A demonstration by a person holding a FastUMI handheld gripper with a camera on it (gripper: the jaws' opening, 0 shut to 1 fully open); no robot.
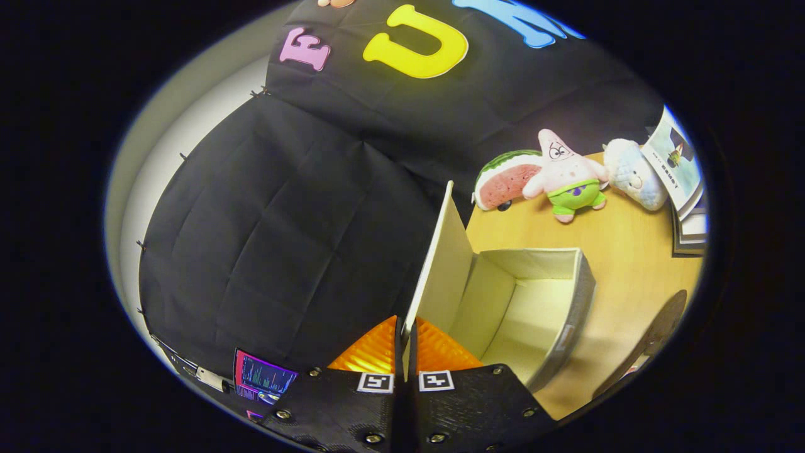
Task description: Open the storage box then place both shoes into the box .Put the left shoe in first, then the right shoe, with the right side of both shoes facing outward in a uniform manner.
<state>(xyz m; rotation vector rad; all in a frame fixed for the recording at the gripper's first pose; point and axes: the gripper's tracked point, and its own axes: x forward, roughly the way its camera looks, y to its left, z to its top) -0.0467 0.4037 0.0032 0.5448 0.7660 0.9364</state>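
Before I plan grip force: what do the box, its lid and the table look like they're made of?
The box looks like fabric-covered board: grey matte outside, cream lining, stiff straight walls. The lid, pinched between the gripper fingers, seems the same stiff cream panel, thin and flat. The table looks like light wood or laminate with a smooth, slightly glossy top; which of the two is unclear.

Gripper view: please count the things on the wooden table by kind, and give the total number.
Storage box, open, its lid pinched between the gripper fingers: 1
Plush toys: 3 (watermelon slice, pink star, pale blue-and-white toy)
Stack of books: 1
Total: 5
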